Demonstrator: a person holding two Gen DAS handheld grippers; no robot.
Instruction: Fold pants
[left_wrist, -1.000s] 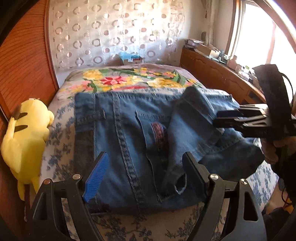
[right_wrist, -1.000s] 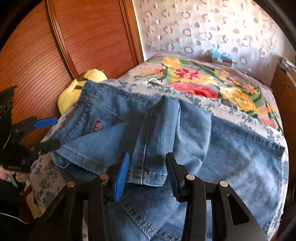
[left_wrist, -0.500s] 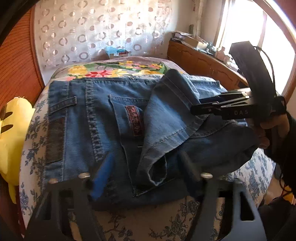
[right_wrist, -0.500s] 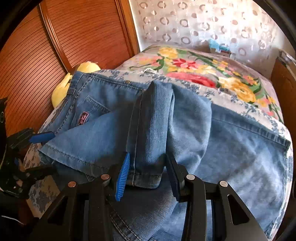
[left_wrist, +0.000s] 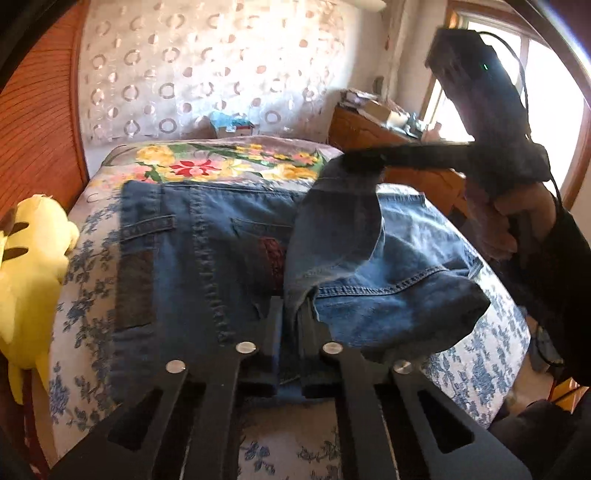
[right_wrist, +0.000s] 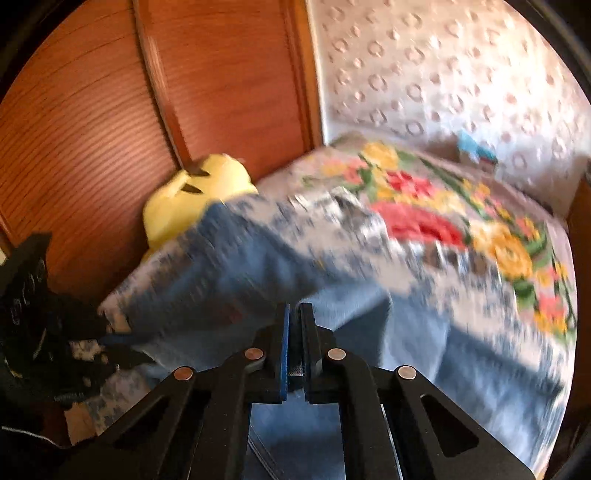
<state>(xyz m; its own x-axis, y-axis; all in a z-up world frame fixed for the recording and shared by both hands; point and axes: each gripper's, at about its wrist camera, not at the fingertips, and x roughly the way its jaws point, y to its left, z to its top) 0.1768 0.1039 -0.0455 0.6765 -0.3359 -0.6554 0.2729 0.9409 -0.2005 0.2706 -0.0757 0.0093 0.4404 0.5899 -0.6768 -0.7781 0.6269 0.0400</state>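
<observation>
Blue denim pants (left_wrist: 207, 258) lie spread across a bed (left_wrist: 88, 280) with a floral cover, their waistband toward the far end, and one leg hem lifted up off the rest of the fabric. The left gripper (left_wrist: 290, 314), low in the foreground, is clenched on a lower fold of that lifted hem, while the right gripper (left_wrist: 364, 160), held in a hand (left_wrist: 513, 218), pinches the hem's upper corner above the bed. A yellow plush toy (left_wrist: 26, 266) sits against the wooden wall beside the bed.
</observation>
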